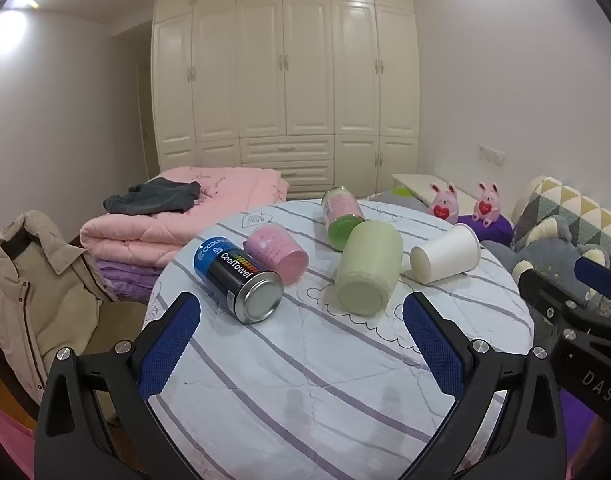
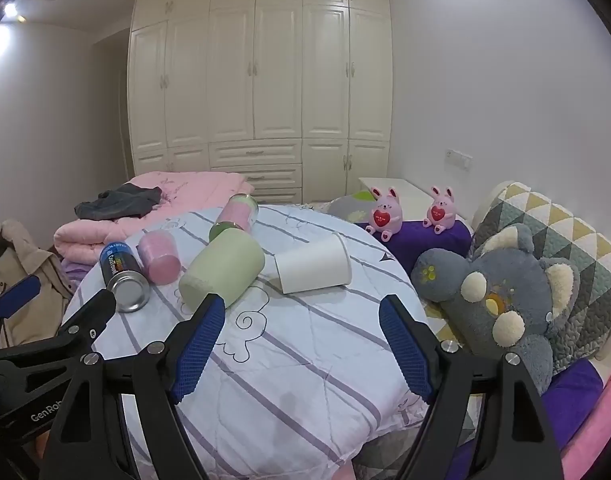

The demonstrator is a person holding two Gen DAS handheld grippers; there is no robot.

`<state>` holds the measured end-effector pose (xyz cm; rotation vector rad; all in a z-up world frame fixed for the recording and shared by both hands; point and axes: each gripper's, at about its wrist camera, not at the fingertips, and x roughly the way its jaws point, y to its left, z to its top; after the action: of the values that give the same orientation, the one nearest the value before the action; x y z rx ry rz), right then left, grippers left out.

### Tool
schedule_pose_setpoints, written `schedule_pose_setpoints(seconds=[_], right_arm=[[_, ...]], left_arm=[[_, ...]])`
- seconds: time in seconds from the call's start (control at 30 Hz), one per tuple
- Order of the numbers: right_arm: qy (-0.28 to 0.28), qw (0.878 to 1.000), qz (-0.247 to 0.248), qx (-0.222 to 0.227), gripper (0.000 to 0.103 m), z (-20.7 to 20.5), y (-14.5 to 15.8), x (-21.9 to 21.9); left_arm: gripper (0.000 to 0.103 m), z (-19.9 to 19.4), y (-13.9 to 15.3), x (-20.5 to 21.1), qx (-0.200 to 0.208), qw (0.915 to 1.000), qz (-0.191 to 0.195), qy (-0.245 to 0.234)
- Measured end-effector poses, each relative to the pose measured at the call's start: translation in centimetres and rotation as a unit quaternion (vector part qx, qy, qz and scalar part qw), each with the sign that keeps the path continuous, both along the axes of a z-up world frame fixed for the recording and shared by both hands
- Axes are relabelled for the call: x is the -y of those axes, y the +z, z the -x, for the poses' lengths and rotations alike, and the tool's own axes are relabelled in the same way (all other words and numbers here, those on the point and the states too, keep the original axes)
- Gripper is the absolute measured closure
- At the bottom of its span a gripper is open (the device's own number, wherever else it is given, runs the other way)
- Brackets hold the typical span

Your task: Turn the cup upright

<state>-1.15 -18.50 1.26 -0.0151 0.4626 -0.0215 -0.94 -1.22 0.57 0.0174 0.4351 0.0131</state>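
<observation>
Several containers lie on their sides on a round table [image 1: 305,380] [image 2: 305,360] with a striped white quilt. They are a blue and black can [image 1: 239,280] [image 2: 123,276], a pink cup [image 1: 275,252] [image 2: 159,258], a pale green cup [image 1: 367,272] [image 2: 221,270], a white paper cup [image 1: 445,258] [image 2: 313,262] and a pink and green bottle [image 1: 341,214] [image 2: 235,216]. My left gripper [image 1: 301,312] is open and empty, short of the can and green cup. My right gripper [image 2: 301,320] is open and empty, short of the white cup.
A folded pink quilt [image 1: 177,216] with dark clothing lies behind the table at left. A beige jacket [image 1: 29,292] hangs on a chair at far left. A grey plush toy [image 2: 501,296], patterned pillow and two pink bunny toys [image 2: 385,214] sit at right. A wardrobe stands behind.
</observation>
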Motion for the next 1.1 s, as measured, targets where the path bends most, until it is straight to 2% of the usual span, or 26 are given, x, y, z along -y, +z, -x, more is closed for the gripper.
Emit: schedule_pose_setpoints(seconds=[1.1], right_arm=[[0.008,1.000,0.008,-0.029,0.022,-0.13,-0.76,-0.57]], left_arm=[[0.001,-0.08,-0.23,-0.23,0.003,1.0000,-0.005,-0.002]])
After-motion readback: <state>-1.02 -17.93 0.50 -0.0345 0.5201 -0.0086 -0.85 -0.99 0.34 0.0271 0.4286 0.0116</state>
